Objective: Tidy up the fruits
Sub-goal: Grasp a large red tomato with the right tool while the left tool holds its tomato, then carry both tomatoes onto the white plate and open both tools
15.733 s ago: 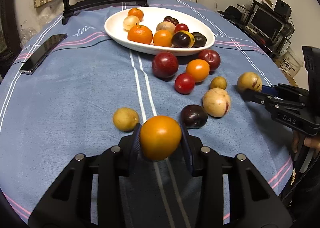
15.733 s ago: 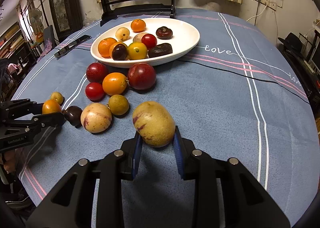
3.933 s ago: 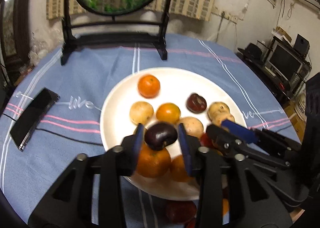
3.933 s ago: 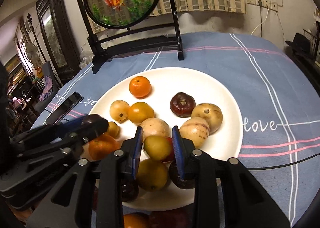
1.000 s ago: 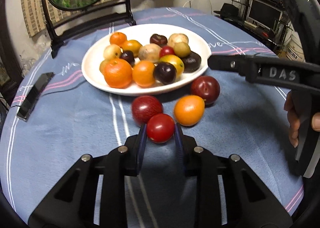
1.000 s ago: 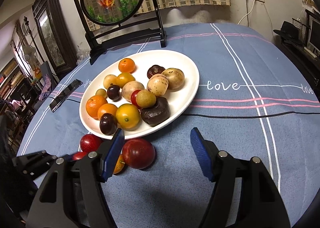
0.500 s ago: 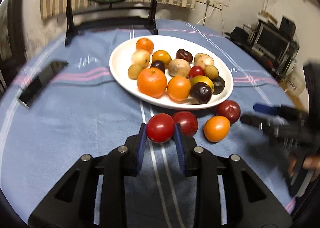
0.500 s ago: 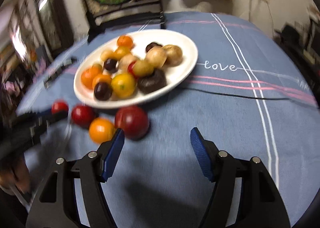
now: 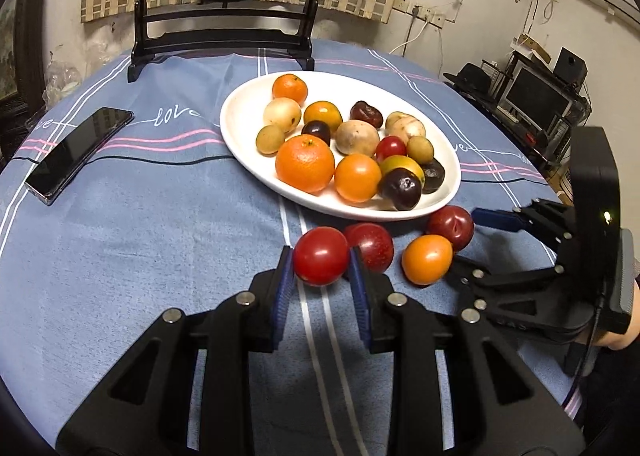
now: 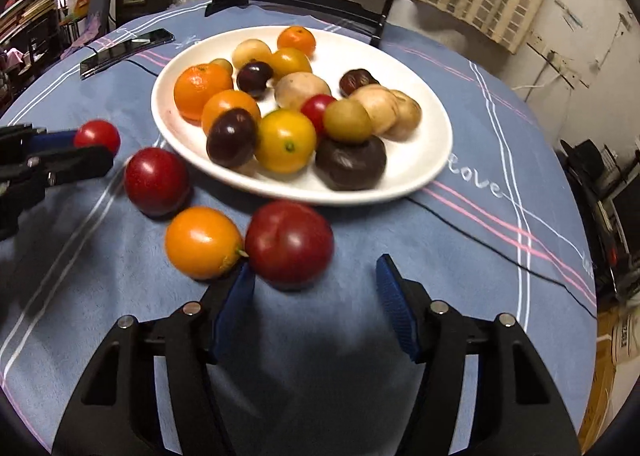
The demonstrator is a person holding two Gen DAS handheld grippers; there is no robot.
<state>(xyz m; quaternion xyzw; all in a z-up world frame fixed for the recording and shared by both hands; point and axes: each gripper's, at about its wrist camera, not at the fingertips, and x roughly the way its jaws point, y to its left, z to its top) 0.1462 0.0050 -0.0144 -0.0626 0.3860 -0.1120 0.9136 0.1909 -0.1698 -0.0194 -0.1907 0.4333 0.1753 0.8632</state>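
Observation:
My left gripper [image 9: 321,281] is shut on a small red tomato [image 9: 321,261], held above the blue cloth in front of the white plate [image 9: 240,112] of several fruits. It also shows in the right wrist view [image 10: 97,137]. My right gripper [image 10: 314,298] is open, its jaws just short of a dark red plum [image 10: 289,242] on the cloth. An orange fruit [image 10: 203,242] touches the plum's left side. Another red plum [image 10: 156,181] lies further left. In the left wrist view the right gripper [image 9: 474,244] reaches in beside the plum [image 9: 451,225] and orange fruit [image 9: 426,259].
A black phone [image 9: 76,154] lies on the cloth at the left. A round fish-picture stand [image 9: 224,36] is behind the plate. The plate [image 10: 424,172] sits mid-table. A monitor and speakers [image 9: 536,100] stand off the table at the right.
My left gripper has lifted the red tomato slightly and moved toward the plate. My right gripper has moved forward and left, closing in on the dark red plum, still open.

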